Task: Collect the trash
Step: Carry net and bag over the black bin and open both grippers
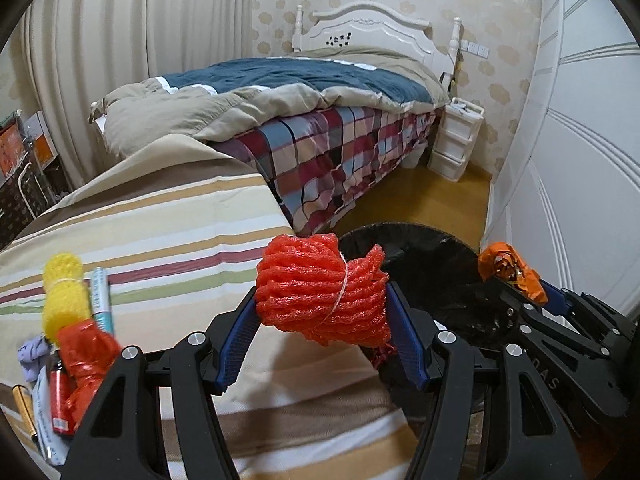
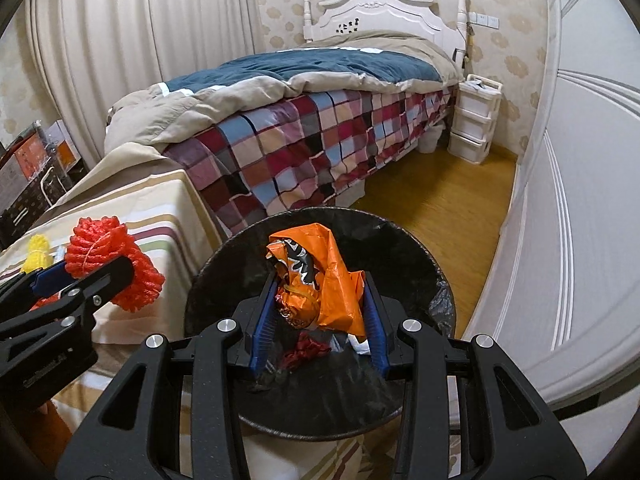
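In the left wrist view, the left gripper [image 1: 322, 314] clamps a red foam net bundle [image 1: 320, 288] at the edge of the black-lined trash bin [image 1: 404, 236], beside the striped tabletop [image 1: 160, 216] holding a yellow foam net [image 1: 64, 292]. In the right wrist view, the right gripper [image 2: 318, 316] pinches a crumpled orange wrapper [image 2: 320, 276] over the bin [image 2: 224, 264], which holds dark red scraps [image 2: 304, 350]; a bed [image 2: 304, 136] stands beyond on the wooden floor [image 2: 440, 208].

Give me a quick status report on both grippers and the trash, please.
Left gripper shut on red foam net, at table edge. Right gripper shut on orange wrapper, over black bin. Nothing in the way.
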Demonstrator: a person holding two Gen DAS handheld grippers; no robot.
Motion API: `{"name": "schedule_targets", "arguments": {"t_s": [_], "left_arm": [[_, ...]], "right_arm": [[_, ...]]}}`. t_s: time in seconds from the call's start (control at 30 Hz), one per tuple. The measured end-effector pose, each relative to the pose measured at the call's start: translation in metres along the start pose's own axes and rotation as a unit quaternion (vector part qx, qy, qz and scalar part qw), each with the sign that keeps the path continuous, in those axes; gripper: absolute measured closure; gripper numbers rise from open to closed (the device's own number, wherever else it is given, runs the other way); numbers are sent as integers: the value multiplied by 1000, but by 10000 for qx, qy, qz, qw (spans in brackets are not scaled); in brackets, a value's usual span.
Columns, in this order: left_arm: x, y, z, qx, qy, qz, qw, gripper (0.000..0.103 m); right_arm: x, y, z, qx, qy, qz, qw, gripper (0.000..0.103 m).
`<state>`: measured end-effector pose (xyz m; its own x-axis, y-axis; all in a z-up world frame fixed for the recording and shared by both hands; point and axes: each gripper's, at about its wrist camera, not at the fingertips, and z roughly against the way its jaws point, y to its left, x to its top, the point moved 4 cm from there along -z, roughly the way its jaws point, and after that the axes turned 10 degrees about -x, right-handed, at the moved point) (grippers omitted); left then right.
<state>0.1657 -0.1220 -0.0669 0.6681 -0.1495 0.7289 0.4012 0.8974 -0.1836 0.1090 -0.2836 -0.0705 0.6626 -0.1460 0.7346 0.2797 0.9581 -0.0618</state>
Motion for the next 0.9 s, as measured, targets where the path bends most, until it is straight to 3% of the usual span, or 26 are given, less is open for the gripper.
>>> {"name": "schedule_targets", "arguments": {"t_s": [0.47, 0.73, 0.9], "left_arm": [[11, -18, -31, 110, 177, -218, 9995, 38], [9, -13, -31, 170, 191, -87, 9996, 24], [7, -8, -24, 252, 141, -10, 9996, 21]], "right_arm": [[6, -14, -30, -122, 173, -147, 9997, 64], [5, -19, -30, -276, 117, -130, 9995, 48], [2, -21, -23, -314, 83, -173, 9993, 46]]}}
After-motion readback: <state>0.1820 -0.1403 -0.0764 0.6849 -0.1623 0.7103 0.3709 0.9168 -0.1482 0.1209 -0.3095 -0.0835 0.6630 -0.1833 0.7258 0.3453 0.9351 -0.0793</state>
